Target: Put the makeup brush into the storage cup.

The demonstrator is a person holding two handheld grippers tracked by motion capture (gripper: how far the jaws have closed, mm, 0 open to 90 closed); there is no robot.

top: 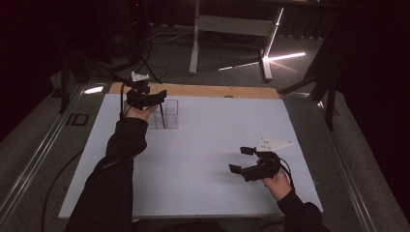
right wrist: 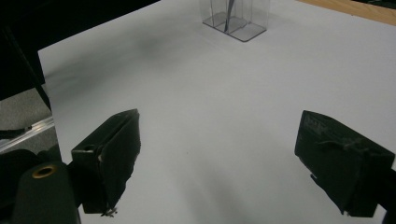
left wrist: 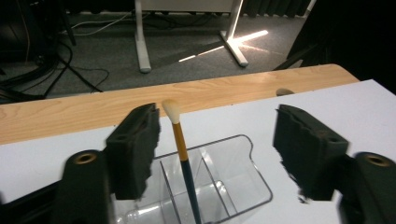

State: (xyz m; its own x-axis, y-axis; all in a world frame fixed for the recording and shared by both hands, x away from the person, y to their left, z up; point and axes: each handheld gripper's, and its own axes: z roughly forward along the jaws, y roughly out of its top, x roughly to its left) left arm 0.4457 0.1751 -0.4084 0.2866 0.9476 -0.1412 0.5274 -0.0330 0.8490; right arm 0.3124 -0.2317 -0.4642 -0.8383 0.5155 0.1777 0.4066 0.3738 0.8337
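A clear plastic organizer [top: 167, 114] with dividers stands at the far left of the white table top [top: 208, 140]. A makeup brush [left wrist: 180, 144] with a cream tip and an orange-and-dark handle stands upright in the organizer [left wrist: 233, 186]. My left gripper [top: 153, 96] hovers just above the organizer, open. In the left gripper view the brush rises close beside the left jaw without being held, and the left gripper [left wrist: 217, 149] has nothing else between its jaws. My right gripper [top: 240, 159] hangs open over bare table at the near right. The right gripper [right wrist: 217, 154] sees the organizer [right wrist: 236, 16] far ahead.
A wooden strip [top: 203, 90] runs along the table's far edge. Beyond it, a white desk frame [top: 196, 43] stands on the grey floor, with cables [top: 145, 58] to its left. Metal rails [top: 43, 145] border the table's sides.
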